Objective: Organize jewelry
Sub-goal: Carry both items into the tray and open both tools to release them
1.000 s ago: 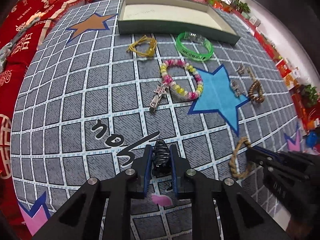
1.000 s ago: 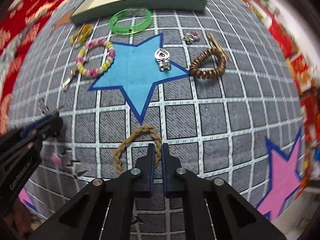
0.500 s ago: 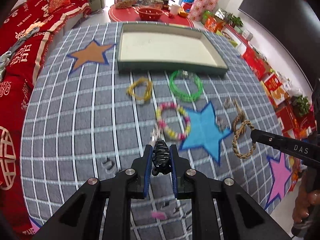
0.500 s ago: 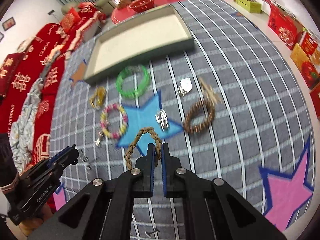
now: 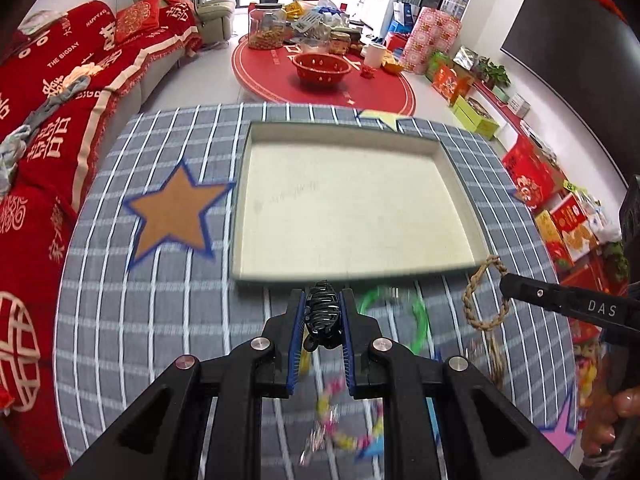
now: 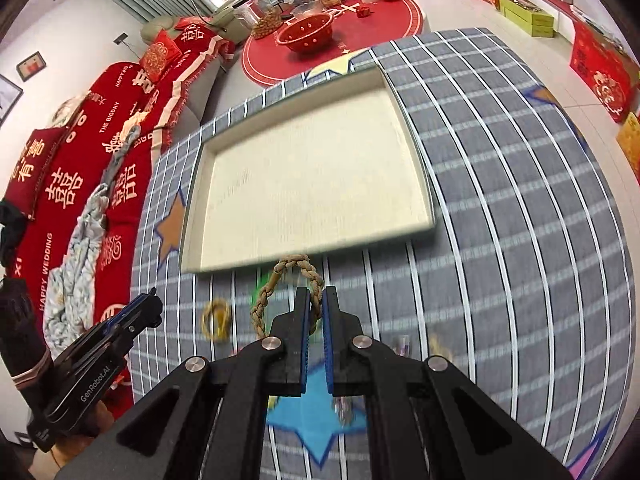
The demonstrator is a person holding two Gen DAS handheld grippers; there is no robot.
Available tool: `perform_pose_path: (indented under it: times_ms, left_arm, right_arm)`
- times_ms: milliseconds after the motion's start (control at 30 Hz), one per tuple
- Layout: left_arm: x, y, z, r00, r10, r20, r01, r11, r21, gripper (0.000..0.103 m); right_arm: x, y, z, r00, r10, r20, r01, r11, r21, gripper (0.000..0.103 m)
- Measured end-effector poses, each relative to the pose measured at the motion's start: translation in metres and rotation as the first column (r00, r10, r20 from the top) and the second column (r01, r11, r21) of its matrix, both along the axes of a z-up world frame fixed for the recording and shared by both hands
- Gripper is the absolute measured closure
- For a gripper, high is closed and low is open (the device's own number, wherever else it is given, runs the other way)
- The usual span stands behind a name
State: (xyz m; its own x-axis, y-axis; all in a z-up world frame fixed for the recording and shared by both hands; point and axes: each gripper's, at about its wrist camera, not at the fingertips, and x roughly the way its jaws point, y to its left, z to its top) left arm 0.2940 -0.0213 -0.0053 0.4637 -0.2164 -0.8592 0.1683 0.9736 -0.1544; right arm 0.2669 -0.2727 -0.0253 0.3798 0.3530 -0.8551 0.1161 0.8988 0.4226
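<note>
jewelry is split between two claws: the left claw (image 5: 322, 312) pinches one black hair clip (image 5: 322, 314), the right claw (image 6: 315, 312) is closed on one braided rope bracelet (image 6: 288, 288), both held just short of the near rim of one shallow tray (image 5: 240, 184) on the checked table (image 5: 140, 300). left lying below: one green bangle (image 5: 418, 320), one yellow band (image 6: 216, 320), one beaded bracelet (image 5: 348, 440), blurred. writing reads "das" on the right claw, "genrobot.ai" on the left, "the bigday" on the red sofa (image 5: 60, 92). half a second ago both claws were farther back, over the blue star.
</note>
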Motion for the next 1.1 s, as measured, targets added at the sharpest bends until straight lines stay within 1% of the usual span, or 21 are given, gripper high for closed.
perform_pose_path:
  times_ms: [67, 233, 367, 500, 667, 833, 867, 967, 1100]
  left_arm:
    - [0.020, -0.008, -0.004, 1.000, 0.004, 0.007, -0.004, 1.000, 0.016, 0.073]
    - [0.060, -0.023, -0.022, 1.000, 0.014, 0.000, -0.014, 0.999, 0.052, 0.073]
    - [0.080, -0.034, -0.039, 1.000, 0.018, -0.010, -0.017, 0.996, 0.083, 0.073]
    - [0.094, -0.043, -0.058, 0.999, 0.022, -0.027, -0.018, 0.991, 0.130, 0.073]
    - [0.105, -0.048, -0.074, 0.999, 0.031, -0.040, -0.024, 0.984, 0.179, 0.073]
    - [0.106, -0.054, -0.086, 0.998, 0.016, -0.059, -0.002, 0.974, 0.226, 0.073]
    - [0.105, -0.056, -0.085, 0.999, 0.010, -0.045, 0.001, 0.972, 0.233, 0.072]
    - [0.104, -0.060, -0.085, 0.999, -0.007, -0.036, 0.016, 0.965, 0.260, 0.072]
    - [0.106, -0.062, -0.083, 0.999, -0.015, -0.049, 0.028, 0.962, 0.271, 0.072]
  right_arm:
    - [0.023, -0.002, -0.003, 1.000, 0.005, -0.006, -0.005, 1.000, 0.000, 0.096]
    - [0.060, -0.012, -0.020, 1.000, 0.002, -0.031, -0.001, 1.000, 0.014, 0.096]
    - [0.089, -0.016, -0.033, 0.999, 0.001, -0.047, -0.001, 1.000, 0.010, 0.096]
    - [0.107, -0.019, -0.046, 0.998, 0.000, -0.060, 0.000, 1.000, 0.001, 0.096]
    - [0.123, -0.020, -0.064, 0.996, 0.008, -0.084, -0.010, 1.000, -0.024, 0.096]
    - [0.122, -0.018, -0.075, 0.994, 0.035, -0.105, -0.040, 0.998, -0.052, 0.096]
    - [0.123, -0.018, -0.077, 0.993, 0.034, -0.109, -0.039, 0.998, -0.051, 0.096]
    - [0.122, -0.021, -0.078, 0.994, 0.023, -0.110, -0.027, 0.999, -0.043, 0.096]
    - [0.124, -0.020, -0.077, 0.993, 0.029, -0.113, -0.036, 0.998, -0.054, 0.095]
